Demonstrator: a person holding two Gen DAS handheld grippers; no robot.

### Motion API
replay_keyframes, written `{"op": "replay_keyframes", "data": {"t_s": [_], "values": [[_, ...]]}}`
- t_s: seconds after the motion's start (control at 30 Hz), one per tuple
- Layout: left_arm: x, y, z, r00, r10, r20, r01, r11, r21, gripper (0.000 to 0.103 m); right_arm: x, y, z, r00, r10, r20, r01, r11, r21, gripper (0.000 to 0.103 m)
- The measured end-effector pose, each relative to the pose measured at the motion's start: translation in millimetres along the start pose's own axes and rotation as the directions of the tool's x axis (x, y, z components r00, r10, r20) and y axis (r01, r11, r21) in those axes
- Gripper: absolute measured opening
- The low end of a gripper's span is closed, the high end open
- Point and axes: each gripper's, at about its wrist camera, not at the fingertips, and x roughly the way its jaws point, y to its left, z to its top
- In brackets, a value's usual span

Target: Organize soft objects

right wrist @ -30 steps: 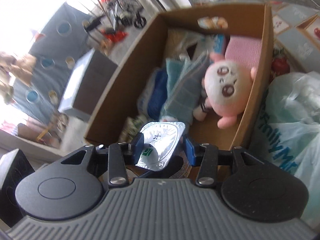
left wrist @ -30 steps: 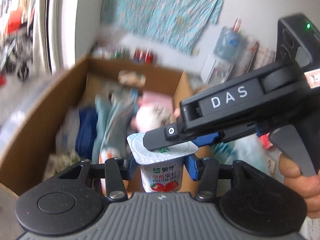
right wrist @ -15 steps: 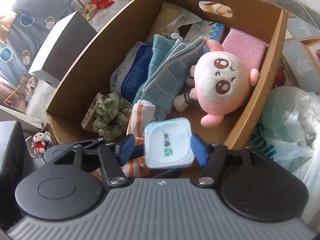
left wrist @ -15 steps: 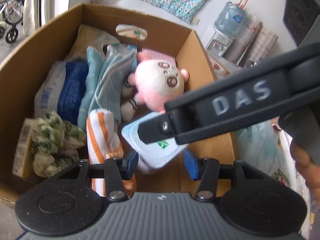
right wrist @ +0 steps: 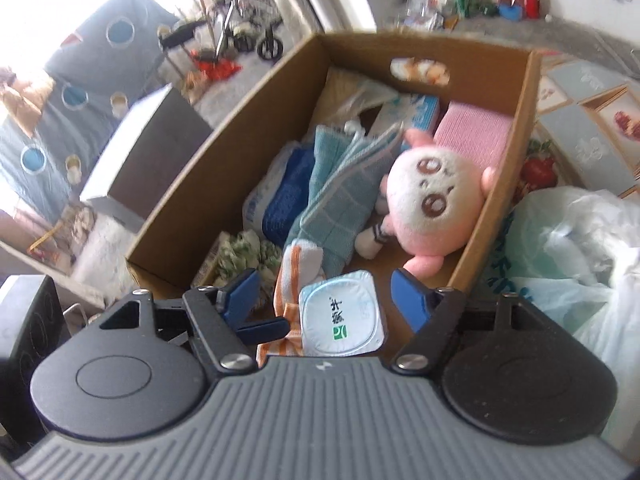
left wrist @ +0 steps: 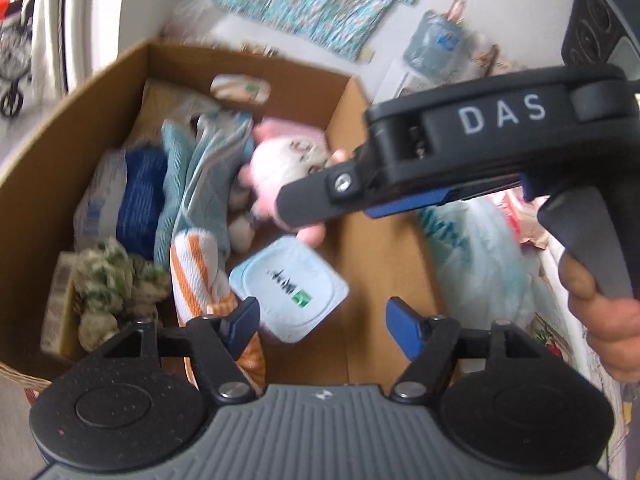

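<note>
Right wrist view: right claw (right wrist: 324, 292) jaws just opened wide, gripping nothing; left claw (left wrist: 322, 316) likewise. Yogurt cup (right wrist: 340, 316) loose between them, in box (right wrist: 224, 152) beside striped towel (right wrist: 298, 276), plush (right wrist: 432, 204) beyond. Risk: cup tips, foil splits against soft items.

Yogurt cup (left wrist: 289, 287) now released into box (left wrist: 72, 128)

Both wrist views, close above, sharing blurred cardboard box (left wrist: 48, 168) (right wrist: 224, 148)
</note>
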Motion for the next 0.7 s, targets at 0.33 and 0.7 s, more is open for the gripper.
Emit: {"op": "replay_keyframes", "data": {"t_s": [0.33,0.7], "values": [[-46,-2,-6,0.989,0.032,0.146,-0.026,0.999,-0.043,0.096,-93,4,-68,0.896,-0.124,0.427,0.112,0.992,0.053,0.102],[-101,-8,-18,0.927,0.25,0.281,-0.261,0.965,0.0,0.103,-117,18,-151,0.734,-0.423,0.531,0.335,0.906,0.257,0.102]]}}
